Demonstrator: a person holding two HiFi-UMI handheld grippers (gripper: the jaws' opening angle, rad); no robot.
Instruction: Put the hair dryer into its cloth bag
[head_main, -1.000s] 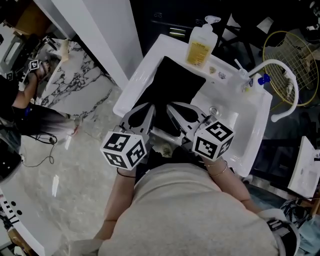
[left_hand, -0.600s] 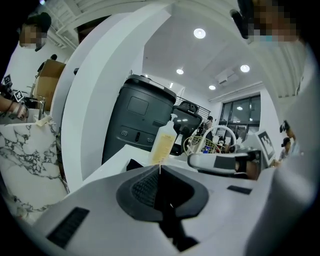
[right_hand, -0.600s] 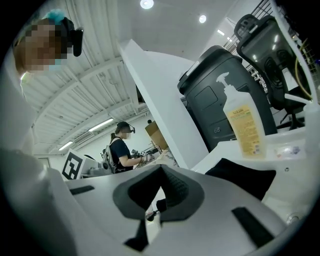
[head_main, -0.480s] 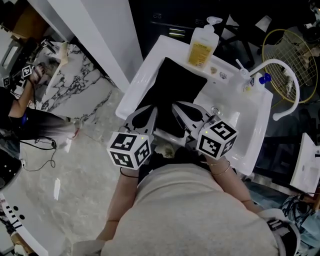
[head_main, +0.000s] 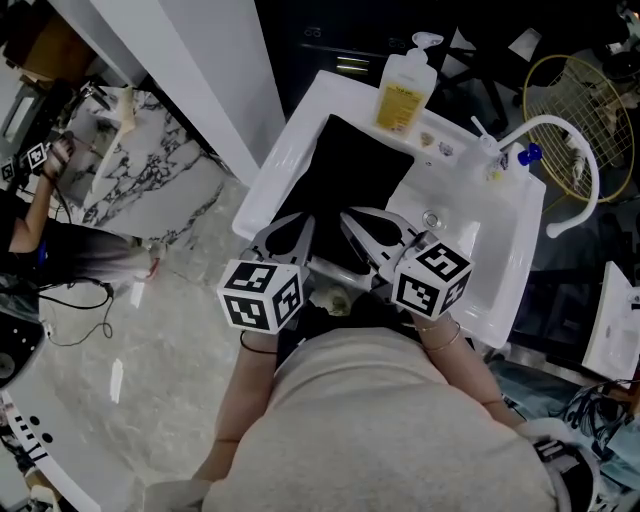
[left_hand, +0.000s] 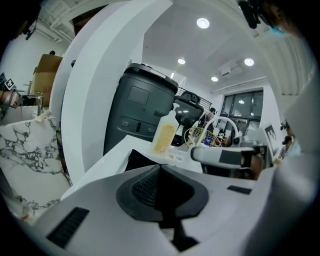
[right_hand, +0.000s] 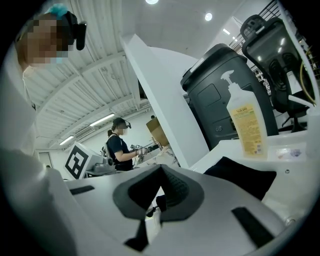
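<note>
A flat black cloth bag (head_main: 350, 185) lies on the left part of the white sink counter (head_main: 290, 120); it also shows as a dark patch (left_hand: 136, 161) in the left gripper view and as a dark patch (right_hand: 245, 177) in the right one. I cannot make out a hair dryer in any view. My left gripper (head_main: 300, 224) and right gripper (head_main: 350, 216) hover side by side over the counter's near edge, just short of the bag. Both are shut with nothing between their jaws, as each gripper's own view, left (left_hand: 159, 168) and right (right_hand: 161, 168), confirms.
A yellow soap bottle (head_main: 403, 92) stands at the counter's far edge behind the bag. The basin (head_main: 480, 250) with its white faucet (head_main: 565, 165) is to the right. A small pale thing (head_main: 333, 300) lies at the near edge between the grippers. A person (head_main: 30, 200) works at far left.
The left gripper has shifted slightly to the right and turned a little. The right gripper has kept still, and both have stayed shut.
</note>
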